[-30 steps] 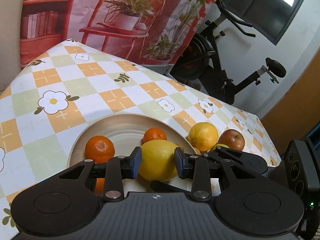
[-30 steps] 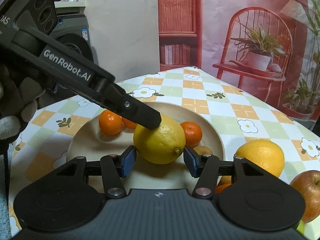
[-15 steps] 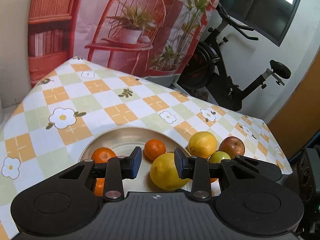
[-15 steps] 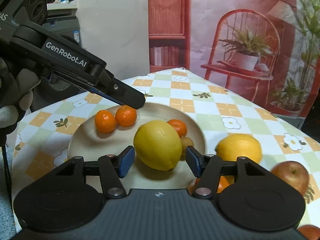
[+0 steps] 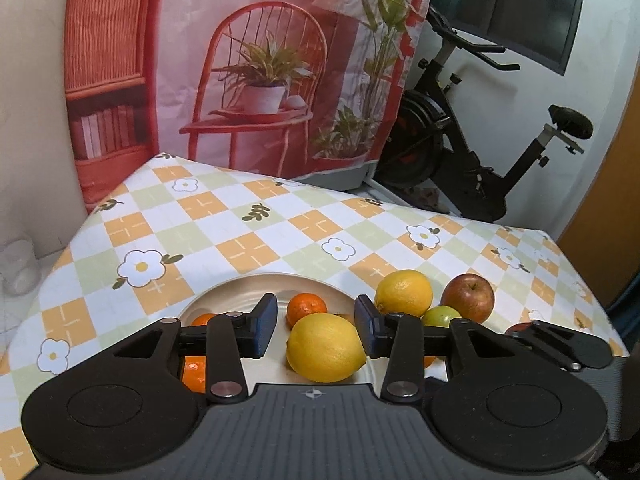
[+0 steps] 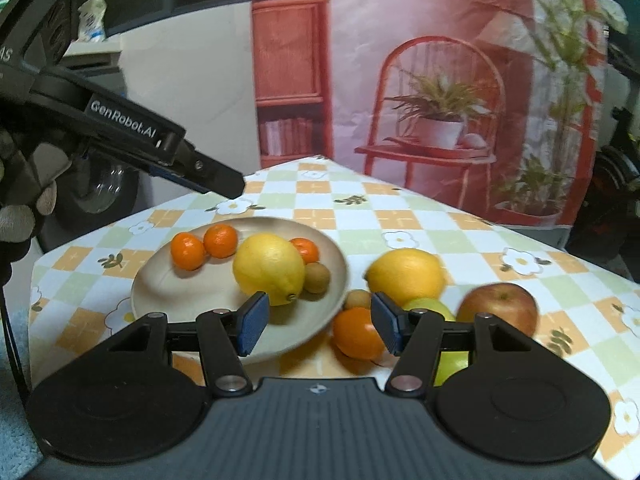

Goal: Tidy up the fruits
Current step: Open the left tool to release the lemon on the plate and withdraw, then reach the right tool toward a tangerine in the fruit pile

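The left gripper (image 5: 315, 330), jaws just opened and empty, leaves a lemon (image 5: 325, 347) on the plate (image 6: 168, 292); the right gripper (image 6: 317, 326), also open, backs away.

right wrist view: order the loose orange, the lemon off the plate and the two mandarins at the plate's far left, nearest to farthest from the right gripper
1. Loose orange, on the cloth between the right gripper's open jaws.
2. Off-plate lemon, beyond its right finger.
3. Two mandarins, far left of the plate; too close to rank.

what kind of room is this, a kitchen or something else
Probably a lived-in room at home, not clearly a kitchen: a table under a checked flower-print tablecloth, a black exercise bike behind it, and a printed backdrop of a red chair on the wall.
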A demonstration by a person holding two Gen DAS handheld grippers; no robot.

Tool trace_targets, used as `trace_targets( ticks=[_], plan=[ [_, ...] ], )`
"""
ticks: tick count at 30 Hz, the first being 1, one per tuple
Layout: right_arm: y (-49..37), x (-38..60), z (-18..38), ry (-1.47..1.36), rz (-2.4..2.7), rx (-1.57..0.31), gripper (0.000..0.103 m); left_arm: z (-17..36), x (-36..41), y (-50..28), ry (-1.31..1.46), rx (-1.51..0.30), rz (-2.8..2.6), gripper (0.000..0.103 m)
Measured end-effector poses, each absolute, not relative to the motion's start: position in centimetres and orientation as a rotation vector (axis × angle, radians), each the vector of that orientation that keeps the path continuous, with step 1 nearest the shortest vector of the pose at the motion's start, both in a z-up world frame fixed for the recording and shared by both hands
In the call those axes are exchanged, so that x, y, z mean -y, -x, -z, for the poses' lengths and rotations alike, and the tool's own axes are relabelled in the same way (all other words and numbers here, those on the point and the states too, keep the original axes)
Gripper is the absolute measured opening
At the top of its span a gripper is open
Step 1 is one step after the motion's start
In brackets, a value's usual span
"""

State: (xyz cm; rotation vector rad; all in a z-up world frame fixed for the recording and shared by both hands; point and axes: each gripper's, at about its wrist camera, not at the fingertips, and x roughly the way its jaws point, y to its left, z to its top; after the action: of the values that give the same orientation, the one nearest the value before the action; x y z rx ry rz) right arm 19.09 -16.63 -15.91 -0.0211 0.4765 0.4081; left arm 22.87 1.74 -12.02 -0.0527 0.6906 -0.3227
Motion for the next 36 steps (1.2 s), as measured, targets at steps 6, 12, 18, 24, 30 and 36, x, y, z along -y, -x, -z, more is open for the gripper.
trace_targets(
  ticks=[6,12,18,24,30,36],
  plan=[
    [-17.3,18.5,16.0,-0.018,-0.340,-0.486,0.060,12.4,-0.5,-22.3,0.039,-0.699,0.333,0.045],
    [-16.2,20.2,16.0,-0.048,-0.274,-0.515,0.060,13.0,0.5,-21.7,-0.003,-0.702,0.326,0.045],
    [-14.9,21.3,16.4,-0.059,-0.250,-0.503,0.060,13.3,1.2,-21.0,-0.010,-0.692,0.322,0.045],
    [-14.5,21.9,16.8,-0.087,-0.237,-0.512,0.060,13.6,2.2,-19.8,-0.009,-0.683,0.324,0.045],
    [-14.0,22.3,16.9,-0.103,-0.223,-0.508,0.060,14.7,3.1,-18.8,-0.008,-0.696,0.352,0.045],
    [-13.4,22.4,16.6,-0.091,-0.209,-0.501,0.060,14.8,3.9,-18.0,-0.019,-0.683,0.377,0.044]
  ],
)
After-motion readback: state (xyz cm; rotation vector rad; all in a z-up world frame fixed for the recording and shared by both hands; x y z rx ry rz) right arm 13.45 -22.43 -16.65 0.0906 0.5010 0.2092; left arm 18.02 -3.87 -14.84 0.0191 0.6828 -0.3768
